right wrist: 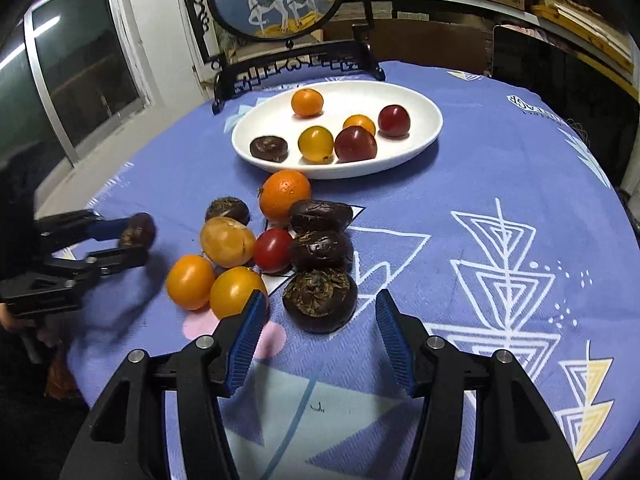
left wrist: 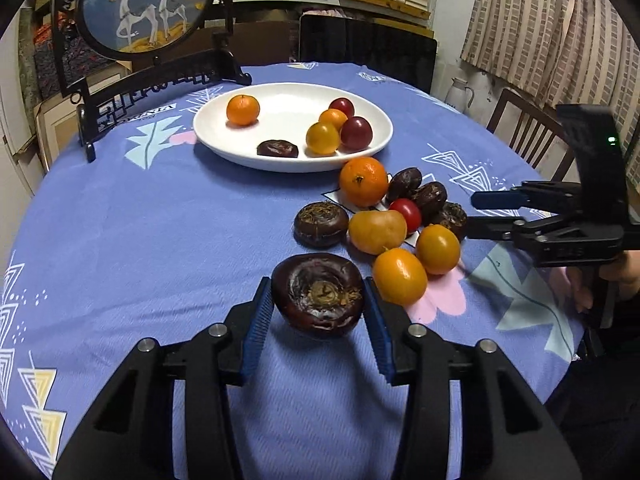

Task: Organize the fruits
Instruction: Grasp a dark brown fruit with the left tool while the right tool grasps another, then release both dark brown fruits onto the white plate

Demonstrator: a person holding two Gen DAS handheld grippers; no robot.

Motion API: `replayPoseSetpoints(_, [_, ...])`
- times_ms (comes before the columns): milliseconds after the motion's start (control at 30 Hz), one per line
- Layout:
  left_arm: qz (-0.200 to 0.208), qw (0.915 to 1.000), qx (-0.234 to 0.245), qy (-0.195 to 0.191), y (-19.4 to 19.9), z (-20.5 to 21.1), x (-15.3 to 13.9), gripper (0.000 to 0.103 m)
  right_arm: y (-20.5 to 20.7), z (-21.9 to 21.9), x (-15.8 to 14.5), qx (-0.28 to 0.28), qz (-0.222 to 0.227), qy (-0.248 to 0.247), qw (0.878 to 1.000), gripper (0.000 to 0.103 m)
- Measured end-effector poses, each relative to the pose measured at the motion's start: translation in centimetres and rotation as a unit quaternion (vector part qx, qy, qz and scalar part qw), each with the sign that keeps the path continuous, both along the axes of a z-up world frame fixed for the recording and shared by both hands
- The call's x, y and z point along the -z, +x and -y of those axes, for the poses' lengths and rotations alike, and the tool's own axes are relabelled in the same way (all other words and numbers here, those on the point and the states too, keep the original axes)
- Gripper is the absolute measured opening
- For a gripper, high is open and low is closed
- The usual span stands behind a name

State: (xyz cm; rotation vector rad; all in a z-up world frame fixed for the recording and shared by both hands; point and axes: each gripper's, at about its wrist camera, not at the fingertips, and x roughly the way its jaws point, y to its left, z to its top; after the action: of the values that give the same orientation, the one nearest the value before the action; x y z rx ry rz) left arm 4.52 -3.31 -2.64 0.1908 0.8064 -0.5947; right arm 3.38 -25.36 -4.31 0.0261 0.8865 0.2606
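My left gripper (left wrist: 318, 306) is shut on a dark brown water chestnut (left wrist: 318, 294) and holds it over the blue cloth; it also shows in the right wrist view (right wrist: 138, 230). My right gripper (right wrist: 320, 330) is open and empty, just short of another water chestnut (right wrist: 320, 300). A white oval plate (left wrist: 372, 120) at the back holds a tangerine (left wrist: 243, 109), yellow and dark red tomatoes and one water chestnut (left wrist: 277, 148). A heap of loose fruit lies in front of it: a tangerine (left wrist: 363, 181), a red tomato (left wrist: 406, 214), yellow tomatoes and several chestnuts.
A round table with a blue patterned cloth (left wrist: 140, 240). A black framed round deer screen (left wrist: 148, 4) stands at the back left, close behind the plate. A wooden chair (left wrist: 528, 132) stands at the right edge. Shelves and a curtain lie beyond.
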Motion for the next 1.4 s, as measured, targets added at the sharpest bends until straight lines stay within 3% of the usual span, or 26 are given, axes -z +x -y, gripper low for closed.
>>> replayPoseSetpoints(200, [0.005, 1.0, -0.004, -0.007, -0.5, -0.7, -0.3, 0.044, 1.6, -1.3, 1.6, -0.003, -0.027, -0.034, 0.999, 0.057])
replayPoseSetpoints(233, [0.006, 1.0, -0.003, -0.007, -0.7, -0.7, -0.4, 0.044, 1.6, -1.3, 1.6, -0.001, -0.02, -0.035, 0.999, 0.046])
replayPoseSetpoints(367, [0.007, 0.9999, -0.003, -0.008, -0.8, -0.7, -0.4, 0.044, 1.2, -1.2, 1.4, -0.004, -0.014, -0.023, 1.0, 0.046])
replayPoseSetpoints(500, [0.011, 0.9997, -0.008, -0.018, -0.9, -0.8, -1.0, 0.044, 0.3, -0.3, 0.2, -0.002, 0.001, 0.003, 1.0, 0.046])
replayPoseSetpoints(667, [0.018, 0.9994, -0.008, -0.03, 0.0, -0.4, -2.1, 0.044, 0.1, 2.5, -2.6, 0.009, 0.028, 0.073, 0.997, 0.046])
replayPoseSetpoints(967, [0.025, 0.9977, -0.022, -0.06, 7.3, 1.2, -4.6, 0.044, 6.5, 5.0, -7.1, 0.02, 0.065, 0.109, 0.992, 0.046])
replayPoseSetpoints(1200, [0.016, 0.9973, -0.048, -0.052, 15.2, 4.2, -4.7, 0.044, 13.8, 4.6, -6.3, 0.042, 0.052, 0.106, 0.992, 0.046])
replayPoseSetpoints(1233, [0.013, 0.9974, -0.05, -0.051, 15.9, 4.6, -4.5, 0.046, 15.1, 4.3, -5.9, 0.041, 0.051, 0.101, 0.993, 0.047])
replayPoseSetpoints(1300, [0.009, 0.9971, -0.063, -0.043, 17.3, 5.1, -4.0, 0.07, 16.0, 4.3, -5.5, 0.052, 0.053, 0.094, 0.993, 0.052])
replayPoseSetpoints(1333, [0.012, 0.9962, -0.077, -0.039, 17.7, 5.1, -3.7, 0.073, 16.2, 4.4, -5.3, 0.058, 0.056, 0.096, 0.992, 0.058])
replayPoseSetpoints(1400, [0.007, 0.9956, -0.082, -0.044, 17.8, 4.8, -3.5, 0.074, 15.6, 4.5, -5.4, 0.058, 0.057, 0.102, 0.991, 0.058])
